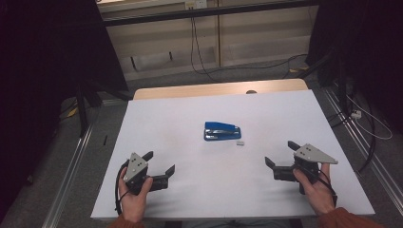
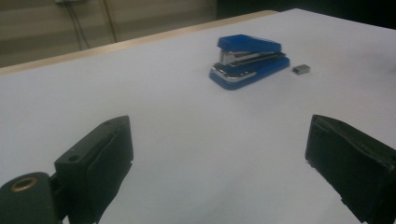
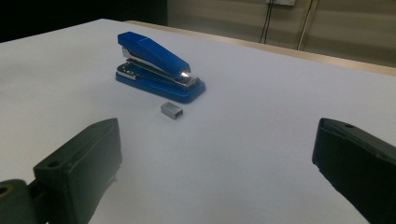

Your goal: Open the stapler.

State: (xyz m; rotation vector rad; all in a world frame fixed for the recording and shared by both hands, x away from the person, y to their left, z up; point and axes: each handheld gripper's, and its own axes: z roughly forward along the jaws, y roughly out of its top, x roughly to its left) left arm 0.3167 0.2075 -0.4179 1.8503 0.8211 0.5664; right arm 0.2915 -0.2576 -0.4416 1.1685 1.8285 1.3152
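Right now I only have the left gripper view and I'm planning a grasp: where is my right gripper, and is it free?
Observer: In the high view the right gripper is at the near right part of the table, fingers apart, holding nothing.
Operator: What lies closest to it?
Observer: The small staple block. It lies just clear of the blue stapler, on the right gripper's side.
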